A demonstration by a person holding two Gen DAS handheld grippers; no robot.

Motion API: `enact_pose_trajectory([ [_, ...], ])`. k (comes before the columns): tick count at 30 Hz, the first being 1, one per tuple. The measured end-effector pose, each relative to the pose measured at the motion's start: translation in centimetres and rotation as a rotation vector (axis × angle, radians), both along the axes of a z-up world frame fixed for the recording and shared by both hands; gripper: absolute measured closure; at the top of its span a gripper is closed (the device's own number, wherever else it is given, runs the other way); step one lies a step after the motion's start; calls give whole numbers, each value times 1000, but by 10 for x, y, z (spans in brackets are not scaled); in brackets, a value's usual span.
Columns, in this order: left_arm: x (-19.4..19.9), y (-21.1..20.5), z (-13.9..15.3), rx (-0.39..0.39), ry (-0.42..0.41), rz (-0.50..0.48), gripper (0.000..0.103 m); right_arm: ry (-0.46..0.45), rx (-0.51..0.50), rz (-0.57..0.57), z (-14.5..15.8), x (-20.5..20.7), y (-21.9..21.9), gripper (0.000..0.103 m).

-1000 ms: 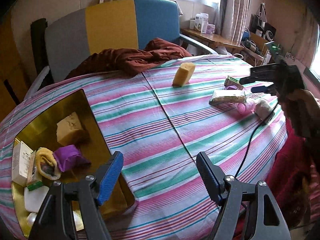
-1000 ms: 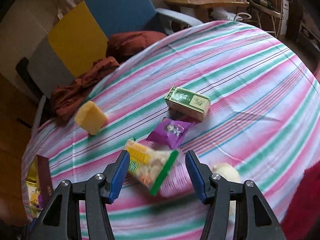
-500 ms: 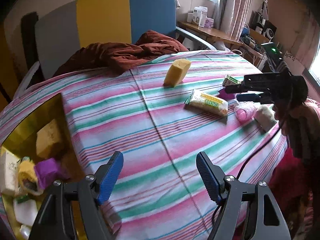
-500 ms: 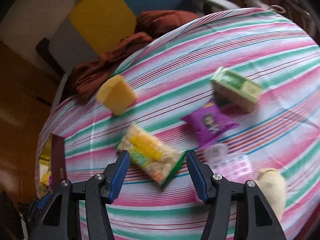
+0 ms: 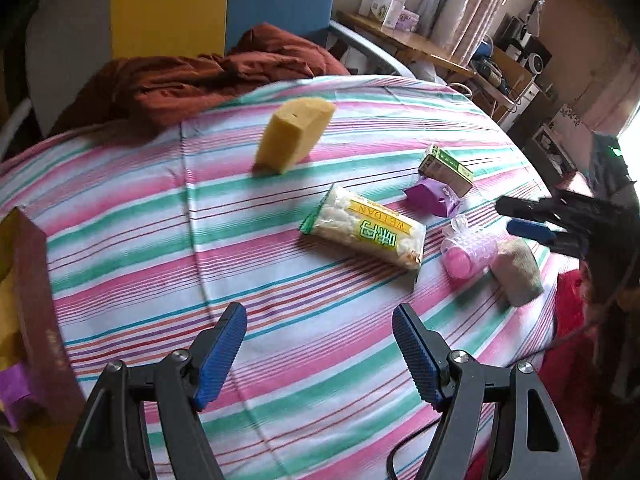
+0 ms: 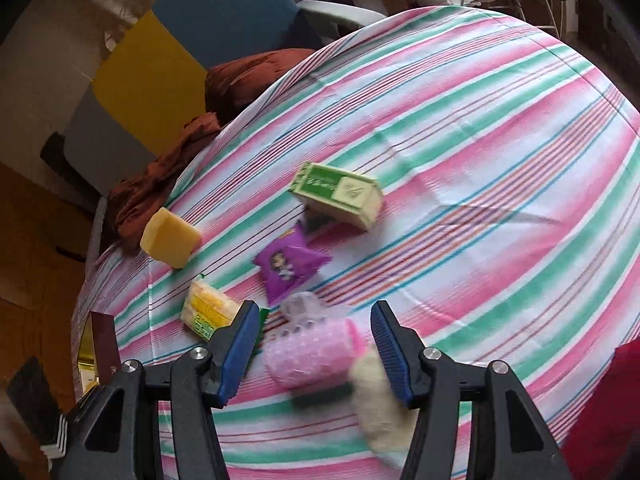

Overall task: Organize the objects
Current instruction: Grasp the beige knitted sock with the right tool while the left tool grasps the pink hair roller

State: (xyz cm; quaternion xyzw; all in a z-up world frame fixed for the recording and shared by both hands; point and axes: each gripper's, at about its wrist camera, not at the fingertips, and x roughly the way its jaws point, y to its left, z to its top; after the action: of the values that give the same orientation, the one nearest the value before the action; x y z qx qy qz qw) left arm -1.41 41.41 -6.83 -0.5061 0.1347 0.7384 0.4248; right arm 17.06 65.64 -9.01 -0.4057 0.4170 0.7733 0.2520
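Six loose items lie on the striped pink, green and white tabletop [image 5: 120, 216]. Only one label reads: "WEIDAN" in yellow on the clear plastic snack packet with green ends [image 5: 366, 232], mid-tabletop. Print on the green and cream cardboard box [image 6: 340, 196] and the purple foil sachet with a cartoon figure [image 6: 290, 266] is too blurred to read.

Yellow sponge block [image 5: 294, 136] stands far, near the rumpled rust-brown cloth [image 5: 208, 76] at the far edge. Pink bumpy plastic roller [image 6: 314, 354] and beige fuzzy lump [image 6: 378, 404] touch each other at the near right.

Left tongs [image 5: 320, 354]: apart, hovering over bare cloth, nothing between them. Right tongs [image 6: 314, 354]: apart, roller and lump lying between the blue pads, no contact visible.

Dark maroon box wall with gold lining [image 5: 36, 300] at far left edge, partly cut off. Multicoloured chair back [image 5: 224, 4] behind the tabletop.
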Motion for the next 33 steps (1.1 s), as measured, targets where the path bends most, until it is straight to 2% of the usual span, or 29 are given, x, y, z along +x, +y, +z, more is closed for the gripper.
enact_pose_trajectory([
  [2,-3,8,-3,-6,-12,7,27,-10,-1,21,0,4,1,44],
  [5,5,16,0,-1,25,-20,27,-65,29,82,4,5,-5,43],
  [8,20,24,7,28,89,-109,30,-174,83,123,7,6,-12,40],
  [10,35,34,14,47,172,-201,31,-222,73,158,4,10,-14,40],
  [12,47,45,18,75,217,-292,34,-272,69,211,-4,9,-19,40],
  [13,52,51,18,85,236,-331,35,-294,67,228,-9,9,-21,40],
  [14,58,58,18,89,256,-379,37,-319,63,237,-15,9,-22,55],
  [15,62,65,17,86,266,-413,42,-327,58,245,-17,11,-23,58],
  [16,65,71,17,85,267,-437,45,-322,75,250,-15,11,-25,58],
  [21,82,102,15,116,297,-563,45,-366,114,253,-14,21,-28,58],
  [24,88,121,4,77,262,-609,44,-353,102,234,-13,28,-25,58],
  [26,88,130,-3,53,199,-598,44,-354,108,231,-12,31,-26,58],
  [30,83,139,-9,65,103,-551,44,-393,137,242,-11,38,-33,58],
  [33,90,145,-9,76,127,-585,43,-391,132,245,-11,44,-35,58],
])
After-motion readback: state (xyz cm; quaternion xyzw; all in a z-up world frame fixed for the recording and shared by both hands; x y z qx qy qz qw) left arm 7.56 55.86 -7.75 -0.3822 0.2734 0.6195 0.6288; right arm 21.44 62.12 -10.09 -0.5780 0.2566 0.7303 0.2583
